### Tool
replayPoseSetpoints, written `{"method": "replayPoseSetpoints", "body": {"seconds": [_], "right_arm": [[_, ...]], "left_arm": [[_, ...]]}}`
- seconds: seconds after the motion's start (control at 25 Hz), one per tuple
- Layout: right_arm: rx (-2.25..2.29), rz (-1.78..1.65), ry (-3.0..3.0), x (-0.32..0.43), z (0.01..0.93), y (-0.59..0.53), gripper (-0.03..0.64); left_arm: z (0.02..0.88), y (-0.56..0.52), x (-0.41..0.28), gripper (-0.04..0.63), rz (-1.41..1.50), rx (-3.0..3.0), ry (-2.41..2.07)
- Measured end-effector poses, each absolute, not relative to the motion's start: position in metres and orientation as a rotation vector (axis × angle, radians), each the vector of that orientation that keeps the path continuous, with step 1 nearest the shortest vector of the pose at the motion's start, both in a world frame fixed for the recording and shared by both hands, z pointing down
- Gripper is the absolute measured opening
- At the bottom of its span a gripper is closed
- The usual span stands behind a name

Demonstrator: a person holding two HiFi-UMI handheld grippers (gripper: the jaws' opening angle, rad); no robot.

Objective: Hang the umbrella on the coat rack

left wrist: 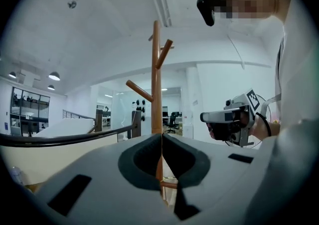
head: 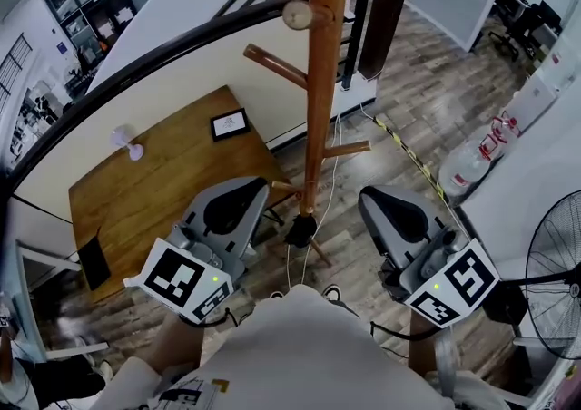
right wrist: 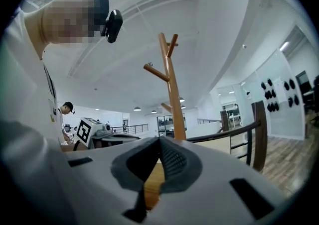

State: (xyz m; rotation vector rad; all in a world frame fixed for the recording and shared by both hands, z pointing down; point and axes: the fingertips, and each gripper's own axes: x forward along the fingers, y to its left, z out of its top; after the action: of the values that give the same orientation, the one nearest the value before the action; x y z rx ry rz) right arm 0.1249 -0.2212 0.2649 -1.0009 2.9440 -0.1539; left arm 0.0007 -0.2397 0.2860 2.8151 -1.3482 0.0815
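coat rack (head: pixel 320 82): stood upright between grippers | dark item (head: pixel 300 230) at its foot: whether umbrella cannot be told | left gripper (head: pixel 259 189), right gripper (head: pixel 370 200): jaws pressed together, nothing held | table (head: pixel 163 190) edge near left; floor (head: pixel 418 118) open far right

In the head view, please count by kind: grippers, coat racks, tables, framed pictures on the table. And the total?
Grey two-jaw grippers: 2 (left gripper, right gripper)
Tall brown wooden coat rack: 1
Brown wooden table: 1
Small black-framed picture: 1
Total: 5
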Motion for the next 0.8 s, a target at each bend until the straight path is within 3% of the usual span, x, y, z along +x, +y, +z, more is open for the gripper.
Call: {"method": "replayPoseSetpoints", "body": {"seconds": [0.8], "right_arm": [[-0.965, -0.201, 3.042, 0.116, 0.289, -0.204, 0.003]], "left_arm": [[0.290, -0.223, -0.013, 0.009, 0.138, 2.784, -1.457]]}}
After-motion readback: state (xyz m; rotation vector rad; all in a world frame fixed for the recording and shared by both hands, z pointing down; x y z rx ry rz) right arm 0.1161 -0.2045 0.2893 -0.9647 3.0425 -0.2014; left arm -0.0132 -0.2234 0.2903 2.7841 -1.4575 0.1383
